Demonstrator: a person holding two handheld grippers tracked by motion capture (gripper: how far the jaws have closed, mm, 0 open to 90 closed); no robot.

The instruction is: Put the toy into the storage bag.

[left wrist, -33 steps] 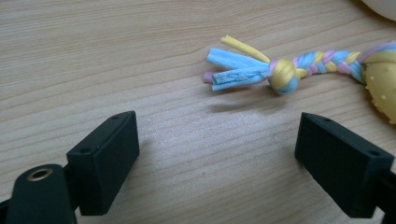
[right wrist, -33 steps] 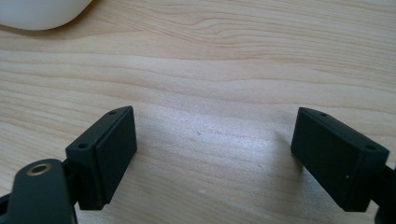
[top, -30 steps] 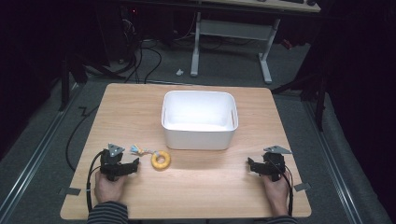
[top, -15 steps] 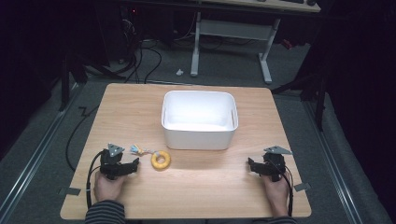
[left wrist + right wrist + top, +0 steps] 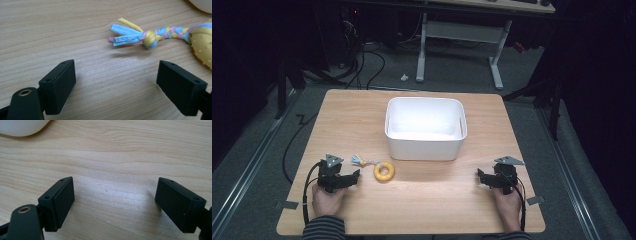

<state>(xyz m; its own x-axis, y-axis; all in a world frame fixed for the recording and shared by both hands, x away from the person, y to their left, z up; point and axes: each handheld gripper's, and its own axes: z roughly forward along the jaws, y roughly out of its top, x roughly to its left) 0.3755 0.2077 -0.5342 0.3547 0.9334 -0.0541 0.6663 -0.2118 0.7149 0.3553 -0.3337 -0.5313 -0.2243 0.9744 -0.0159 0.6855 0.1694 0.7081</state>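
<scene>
— Pale wood grain runs across the table [image 5: 422, 200], and the room around it is dark. What sits nearest the person?

— Two hands at the near edge, each holding a claw. The left gripper [image 5: 354, 176] rests on the wood with its jaws spread wide and nothing between them; the left gripper view shows bare wood in the gap. The right gripper [image 5: 480, 176] is the same, jaws wide apart over bare table.

— And the toy?

— A yellow ring toy [image 5: 384, 171] lies just beside the left gripper, toward the table's middle. Its braided tail of blue, yellow and pink strands [image 5: 140, 36] ends in a knot and loose fringe, lying just ahead of the left jaws, not touching them.

— Any writing or labels?

— None that I can read on the toy, the grippers or the tub.

— Farther out?

— A white tub [image 5: 425, 127] stands past the toy, mid-table. Beyond the far edge, grey floor, cables [image 5: 367, 60] and the white legs of a desk [image 5: 459, 35].
</scene>
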